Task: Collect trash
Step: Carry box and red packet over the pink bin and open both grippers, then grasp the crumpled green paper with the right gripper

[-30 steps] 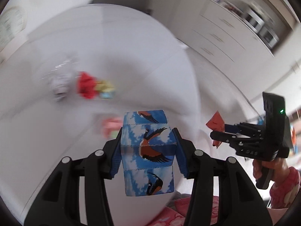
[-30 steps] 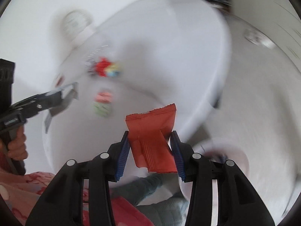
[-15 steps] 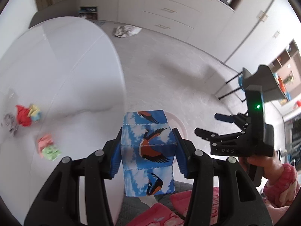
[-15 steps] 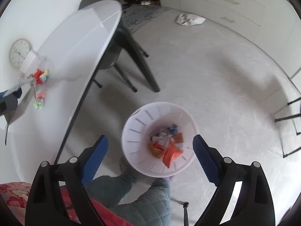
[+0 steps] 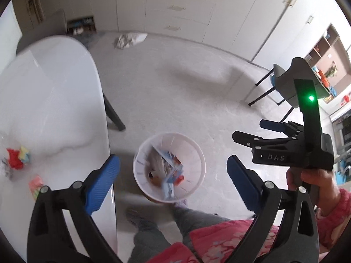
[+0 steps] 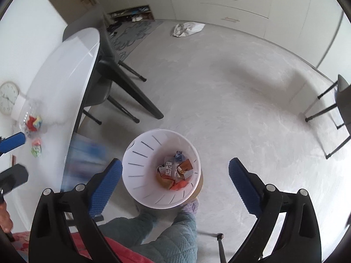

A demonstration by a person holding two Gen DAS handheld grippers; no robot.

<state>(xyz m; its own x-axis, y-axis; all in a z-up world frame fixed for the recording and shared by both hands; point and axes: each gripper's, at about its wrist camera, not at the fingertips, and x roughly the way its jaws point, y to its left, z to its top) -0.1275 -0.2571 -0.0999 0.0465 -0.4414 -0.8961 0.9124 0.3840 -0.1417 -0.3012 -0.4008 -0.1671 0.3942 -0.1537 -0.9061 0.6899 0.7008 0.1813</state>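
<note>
A white slotted trash bin [image 5: 142,162] stands on the floor by the table edge; it also shows in the right wrist view [image 6: 136,160]. Wrappers lie inside, with the blue bird carton [image 5: 167,187] blurred as it falls in. In the right wrist view the carton shows as a blue blur [image 6: 87,153] left of the bin. My left gripper [image 5: 173,182] is open and empty above the bin. My right gripper [image 6: 174,182] is open and empty above it too, and shows in the left wrist view [image 5: 252,131]. Red and yellow trash [image 5: 16,157] and pink-green trash [image 5: 36,185] lie on the white table [image 5: 54,98].
A dark chair [image 6: 105,83] stands under the table. Another chair [image 5: 291,81] stands at the right. A crumpled cloth [image 6: 187,28] lies on the floor near white cabinets [image 5: 175,11]. My legs [image 6: 166,234] are beside the bin. A clock [image 6: 7,97] leans against the wall.
My left gripper has swung from the table to over the bin and opened, letting go of the bird carton. My right gripper opened earlier, dropping the red wrapper into the bin.
</note>
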